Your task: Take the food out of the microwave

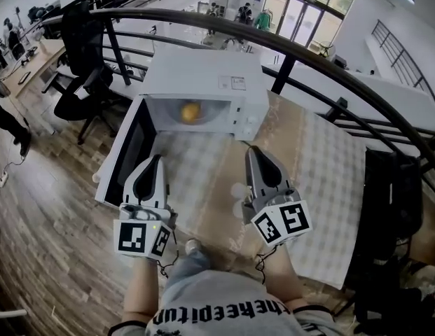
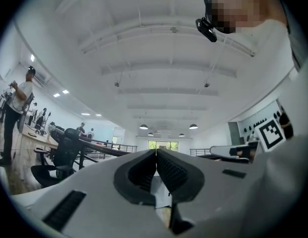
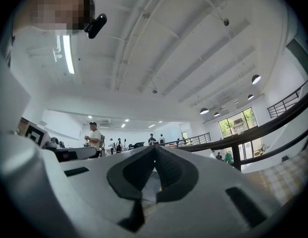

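Looking steeply down on a white microwave at upper centre, its door swung open toward the left. Holding the left gripper at lower left, jaws pressed together on nothing, tip aimed near the door's inner face. Showing the food, a small round yellow-orange item, deep inside the lit cavity and well apart from both tools. Holding the right gripper just right of centre, jaws likewise clenched and empty. Likely trouble: reaching in without opening the jaws would shove the round food toward the back wall or set it rolling, and clipping the door or the cavity frame could jolt the oven. Standing on a pale checked tablecloth, with wood floor and a black office chair at left, a dark curved railing across the top, and an open office beyond.
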